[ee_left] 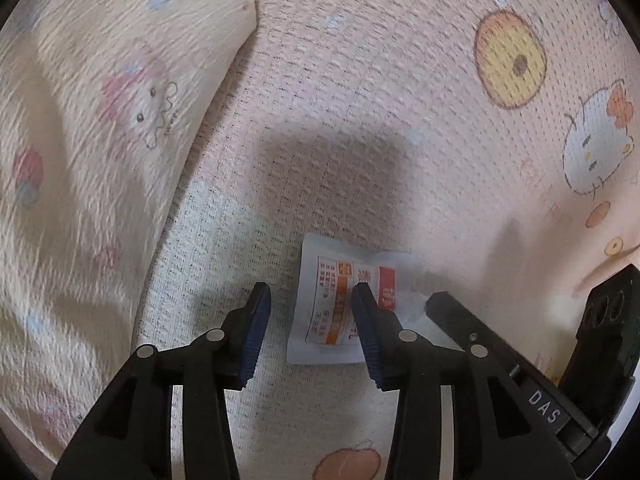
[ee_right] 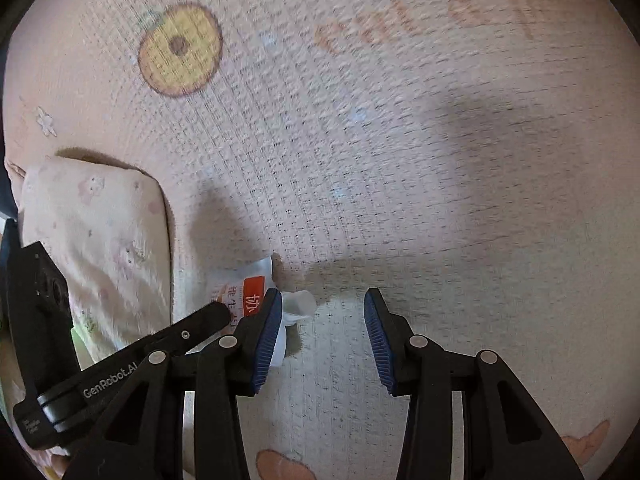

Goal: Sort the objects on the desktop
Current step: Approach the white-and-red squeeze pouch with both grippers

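A small white sachet with orange and red print lies flat on the pink cartoon-print cloth. My left gripper is open just above it, its right finger over the sachet's middle. The sachet also shows in the right wrist view, partly hidden behind my left finger there. My right gripper is open and empty, to the right of the sachet, over bare cloth. Its black finger reaches into the left wrist view and touches the sachet's right edge.
A cream cartoon-print pillow lies to the left of the sachet; it also shows in the right wrist view. The cloth stretches flat to the right and beyond.
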A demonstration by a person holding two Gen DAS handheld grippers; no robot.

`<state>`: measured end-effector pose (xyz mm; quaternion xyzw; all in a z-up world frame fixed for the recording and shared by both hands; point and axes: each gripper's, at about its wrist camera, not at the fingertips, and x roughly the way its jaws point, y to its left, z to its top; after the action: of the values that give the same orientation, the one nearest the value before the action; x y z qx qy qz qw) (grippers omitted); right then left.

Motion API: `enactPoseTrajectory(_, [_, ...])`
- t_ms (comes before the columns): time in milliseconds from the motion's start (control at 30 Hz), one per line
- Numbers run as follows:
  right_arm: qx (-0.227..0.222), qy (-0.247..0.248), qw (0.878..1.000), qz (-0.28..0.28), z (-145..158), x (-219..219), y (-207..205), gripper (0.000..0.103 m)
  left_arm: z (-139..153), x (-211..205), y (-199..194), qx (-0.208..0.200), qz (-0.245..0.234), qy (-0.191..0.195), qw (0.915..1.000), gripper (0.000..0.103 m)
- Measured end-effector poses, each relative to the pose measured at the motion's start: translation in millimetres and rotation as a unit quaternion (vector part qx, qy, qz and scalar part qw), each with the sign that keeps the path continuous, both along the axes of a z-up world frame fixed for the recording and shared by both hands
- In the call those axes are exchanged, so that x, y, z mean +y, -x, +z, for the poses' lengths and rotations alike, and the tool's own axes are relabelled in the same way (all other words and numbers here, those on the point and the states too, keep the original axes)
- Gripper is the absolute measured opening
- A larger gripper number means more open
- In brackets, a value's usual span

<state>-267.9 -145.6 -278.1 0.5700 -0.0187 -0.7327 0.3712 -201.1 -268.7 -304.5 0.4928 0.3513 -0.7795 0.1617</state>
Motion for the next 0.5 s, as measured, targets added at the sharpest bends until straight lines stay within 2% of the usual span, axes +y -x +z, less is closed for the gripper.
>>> enactPoseTrajectory(133, [0.015, 0.012, 1.0, 0.023, 3, -7, -7, 0.038, 0, 0, -3, 0.012, 0.002, -0.014, 0.9998, 0.046])
enactPoseTrajectory(200, [0.009, 0.026, 0.999, 0.042, 2, -8, -10, 0.03, -2, 5, -3, 0.016, -0.009, -0.027, 0.9995, 0.042])
enactPoseTrajectory(300, [0.005, 0.019, 0.999, 0.036, 1, -1, -10, 0.028, -1, 19, -2, 0.013, -0.035, -0.015, 0.9992, 0.04])
enactPoseTrajectory(433, [-0.002, 0.005, 1.0, 0.016, 5, 24, -8, 0.028, -4, 45, -6, 0.017, -0.073, -0.047, 0.9961, 0.039])
enactPoseTrajectory(500, [-0.007, -0.01, 1.0, 0.01, 8, 42, -11, 0.028, -7, 56, -9, 0.021, -0.083, -0.075, 0.9935, 0.039])
